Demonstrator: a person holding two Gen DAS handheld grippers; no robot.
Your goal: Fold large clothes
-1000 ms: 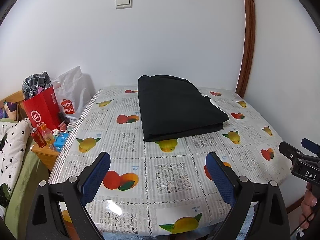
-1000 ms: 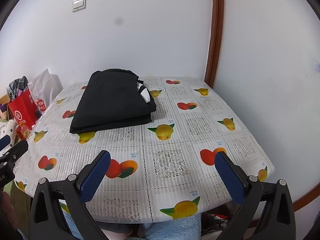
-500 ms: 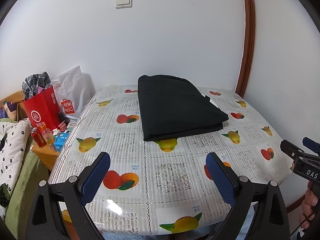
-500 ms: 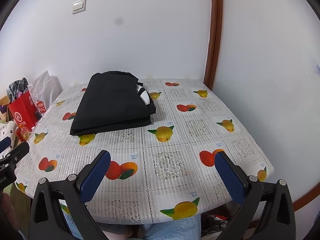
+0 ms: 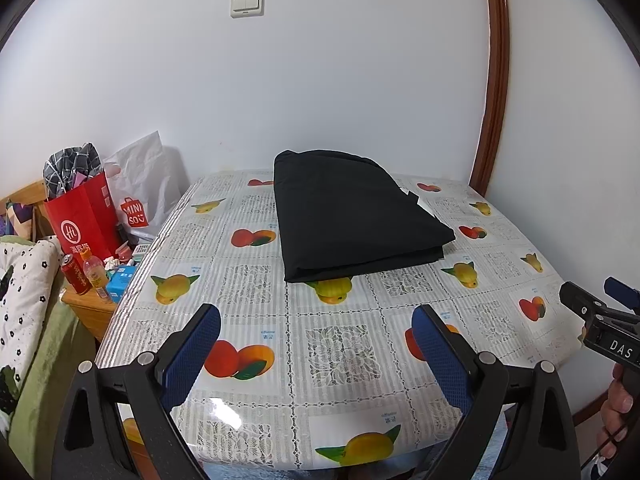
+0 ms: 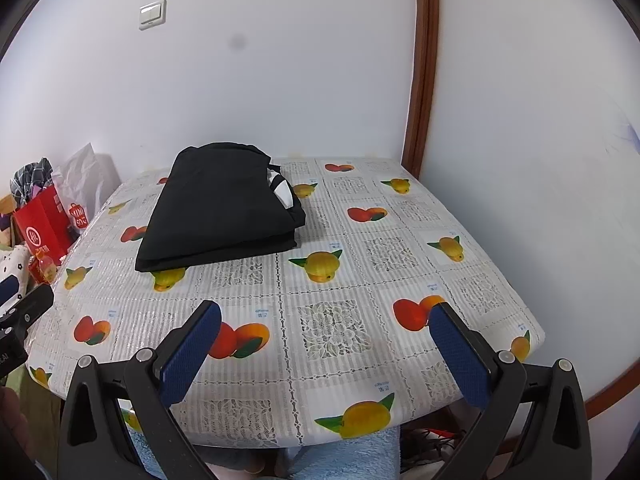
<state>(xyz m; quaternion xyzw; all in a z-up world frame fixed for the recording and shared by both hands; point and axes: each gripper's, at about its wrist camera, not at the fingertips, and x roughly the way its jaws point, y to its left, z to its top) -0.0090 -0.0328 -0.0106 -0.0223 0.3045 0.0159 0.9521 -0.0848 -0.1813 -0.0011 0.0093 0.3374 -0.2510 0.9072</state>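
Garment [image 5: 352, 212], black and folded into a flat stack, lies on the far half of the fruit-print table [image 5: 336, 336], well apart from both tools. Left gripper [image 5: 316, 332] and right gripper [image 6: 326, 330] hover at the near table edge, each with jaws spread wide and empty. Legible text: "MINISO" on the white bag [image 5: 140, 184]; "DAS" on the right gripper's body in the left view; the red bag's [image 5: 80, 216] logo possibly reads "HL".

We count: 1 folded black garment [image 5: 356, 216], 1 table [image 5: 340, 344], 2 bags [image 5: 84, 216], 1 can [image 5: 76, 274], 1 bottle [image 5: 93, 270], 1 wall switch [image 5: 247, 4].
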